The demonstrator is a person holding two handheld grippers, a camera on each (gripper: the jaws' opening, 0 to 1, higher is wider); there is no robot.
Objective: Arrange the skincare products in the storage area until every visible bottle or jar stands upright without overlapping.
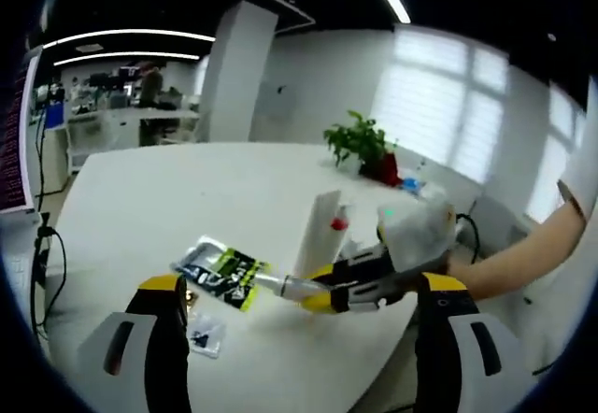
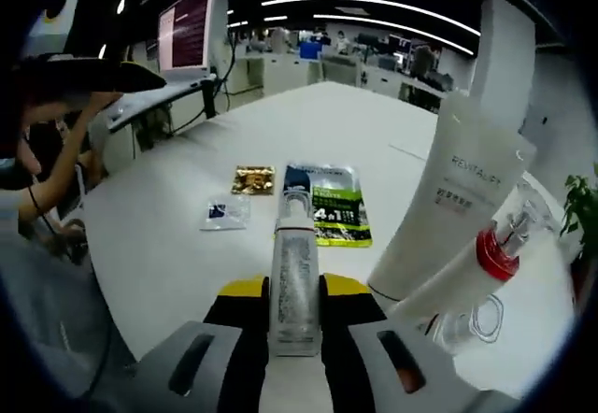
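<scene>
Two views gave us different halves. In the right gripper view, our right gripper (image 2: 294, 324) was clamped on a white tube (image 2: 294, 287) pointing toward the green sachet (image 2: 336, 209) on the white table (image 2: 159, 235); a gold packet (image 2: 253, 180) and a clear packet (image 2: 224, 212) lay beside that sachet, with a tall tube (image 2: 458, 207) and a red-collared bottle (image 2: 491, 254) standing near it. In the left gripper view, our left gripper (image 1: 304, 338) had its jaws apart, holding nothing, short of the sachet, and a potted plant (image 1: 363, 144) stood beyond.

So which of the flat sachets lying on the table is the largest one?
The green and black sachet printed "4 in 1". It is clearly larger than the small gold sachet beside it and the small clear sachet with a dark patch.
</scene>
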